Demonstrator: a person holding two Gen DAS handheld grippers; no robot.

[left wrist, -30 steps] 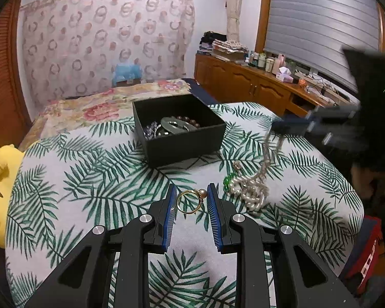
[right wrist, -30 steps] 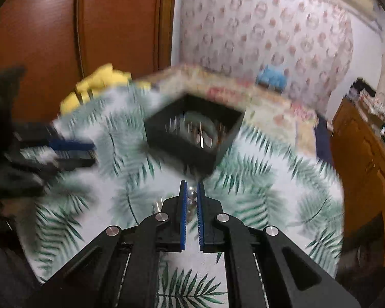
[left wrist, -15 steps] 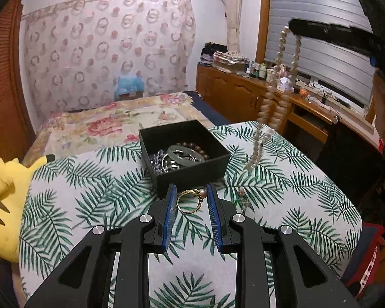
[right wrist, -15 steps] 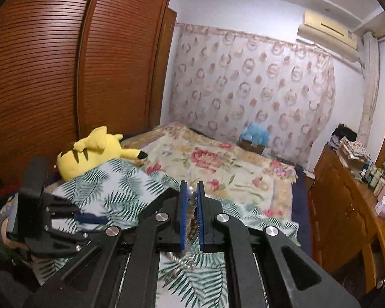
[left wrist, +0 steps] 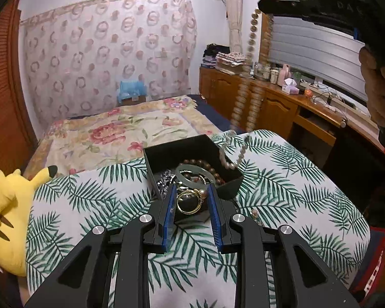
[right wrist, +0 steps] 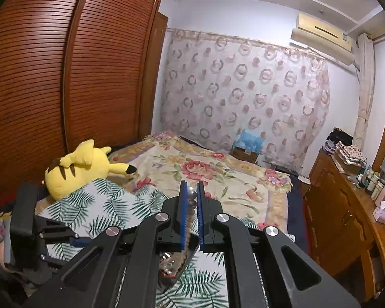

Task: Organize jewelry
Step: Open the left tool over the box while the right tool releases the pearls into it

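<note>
— What has the left gripper (left wrist: 191, 201) got?

— A gold ring (left wrist: 190, 200) with a small pearl on it, pinched between the two blue pads; the fingers (left wrist: 170, 205) stand a little apart, only as far as the ring is wide; it hangs over the near corner of the black box (left wrist: 166, 154).

— And the box itself?

— It sits on the palm-leaf cloth (left wrist: 282, 179), toward its far edge; inside lie a pale green bangle (left wrist: 195, 175), a string of brown beads (left wrist: 213, 169) and some dark sparkly pieces by the left wall (too small for me to name).

— The other hand?

— The right gripper (right wrist: 191, 197) is held high, fingers (right wrist: 183, 205) all but together, clamped on a pearl necklace (left wrist: 251, 77); from the left wrist view the strand drops in two blurred lines from the jaws to the box's right rim, its lowest loop draped over that rim and touching the cloth beside it; a person's hand (left wrist: 377, 89) grips the handle at the right.

— Anything else about?

— A yellow plush toy (right wrist: 82, 166) lies at the cloth's left edge, against the floral bedspread (right wrist: 192, 169); a wooden sideboard (left wrist: 269, 102) runs along the right wall.
</note>
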